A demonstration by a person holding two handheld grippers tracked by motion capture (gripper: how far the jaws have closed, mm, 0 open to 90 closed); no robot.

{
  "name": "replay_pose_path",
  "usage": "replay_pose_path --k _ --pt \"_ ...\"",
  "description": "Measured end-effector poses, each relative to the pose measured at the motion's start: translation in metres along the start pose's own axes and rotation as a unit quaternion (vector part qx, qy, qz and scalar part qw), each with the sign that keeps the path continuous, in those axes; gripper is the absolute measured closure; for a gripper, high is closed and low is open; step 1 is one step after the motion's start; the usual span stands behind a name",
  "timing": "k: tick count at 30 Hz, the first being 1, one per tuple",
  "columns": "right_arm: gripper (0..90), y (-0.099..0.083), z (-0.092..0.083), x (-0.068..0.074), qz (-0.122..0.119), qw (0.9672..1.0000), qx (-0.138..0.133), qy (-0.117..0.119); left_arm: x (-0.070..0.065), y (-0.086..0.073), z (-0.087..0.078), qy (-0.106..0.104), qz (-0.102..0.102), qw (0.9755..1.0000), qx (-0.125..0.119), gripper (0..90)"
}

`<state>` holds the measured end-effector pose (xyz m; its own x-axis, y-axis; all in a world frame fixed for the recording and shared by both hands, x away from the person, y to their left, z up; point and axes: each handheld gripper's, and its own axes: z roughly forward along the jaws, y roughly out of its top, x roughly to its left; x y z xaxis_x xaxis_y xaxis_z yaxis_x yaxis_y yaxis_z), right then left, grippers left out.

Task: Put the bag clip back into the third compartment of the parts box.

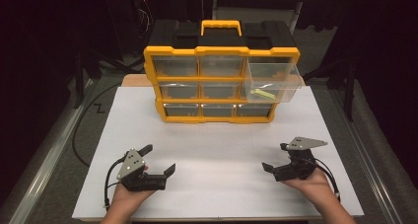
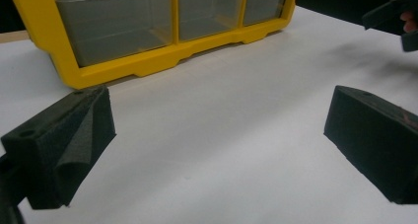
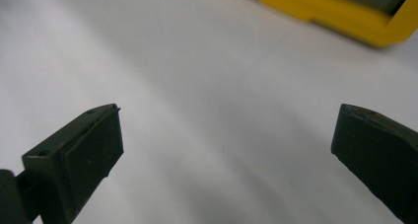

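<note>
At the near edge of the white table (image 1: 217,184), the left gripper (image 1: 160,161) and the right gripper (image 1: 277,157) are held low in the person's hands, well apart from each other. Both are spread wide with nothing between the jaws, as is confirmed along the jaws in the left gripper view (image 2: 217,135) and the right gripper view (image 3: 226,150).

Farther back, at the middle of the table, a yellow organiser (image 1: 222,51) with a grid of clear drawers is seen standing upright, a carry handle (image 1: 221,26) on its top. At its right column, one clear drawer (image 1: 273,81) is pulled out toward the near side and hangs partly free of its slot. A small yellow-green piece (image 1: 261,93) is seen lying inside it; what it is cannot be told.

The drawer is judged to be thin moulded plastic: light, stiff, smooth and likely slippery under the pads, and liable to tilt or drop if drawn out further. It is best taken at its front wall or upper rim, squarely and with gentle pressure, and slid straight along its track.
</note>
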<state>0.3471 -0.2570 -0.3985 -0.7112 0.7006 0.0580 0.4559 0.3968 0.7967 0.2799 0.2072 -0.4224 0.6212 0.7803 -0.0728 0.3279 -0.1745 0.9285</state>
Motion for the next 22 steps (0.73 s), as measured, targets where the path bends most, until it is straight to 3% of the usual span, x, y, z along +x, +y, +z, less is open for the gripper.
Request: replay_pose_path --k 3,5,6,7,9,10,13,17,20,22 --pt "0.0 -0.003 -0.007 0.006 0.015 0.9978 -0.064 -0.01 0.0 0.0 0.001 -0.002 -0.001 1.0 0.001 0.2" --pt "0.0 -0.007 -0.013 0.009 0.019 0.9949 -0.09 -0.042 0.001 0.0 0.0 -0.001 -0.005 1.0 -0.003 0.2" --pt "0.0 -0.017 -0.019 0.011 0.014 0.9912 -0.115 -0.063 -0.001 -0.002 0.001 0.006 0.004 1.0 0.004 0.2" --pt "0.0 -0.017 -0.019 0.011 0.014 0.9912 -0.115 -0.063 -0.001 -0.002 0.001 0.006 0.004 1.0 0.004 0.2" --pt "0.0 -0.035 -0.022 0.01 0.015 0.9887 -0.127 -0.077 0.0 -0.002 0.002 0.005 0.004 1.0 0.007 0.3" --pt "0.0 -0.039 -0.024 0.007 0.017 0.9917 -0.112 -0.061 0.001 -0.002 0.003 0.008 0.0 0.9999 0.007 0.2" --pt "0.0 -0.04 -0.028 0.005 0.021 0.9908 -0.116 -0.067 0.002 -0.004 0.009 0.015 -0.005 0.9997 0.019 0.3" --pt "0.0 -0.043 -0.031 0.0 0.083 0.9838 -0.154 -0.038 -0.001 -0.003 0.009 0.021 -0.004 0.9997 0.015 0.3" --pt "0.0 -0.043 -0.03 0.003 0.067 0.9869 -0.14 -0.043 -0.004 -0.003 0.006 0.021 0.002 0.9997 0.014 0.3" --pt "0.0 -0.044 -0.031 0.006 0.065 0.9866 -0.143 -0.043 -0.005 -0.002 0.005 0.019 0.001 0.9998 0.011 0.3"
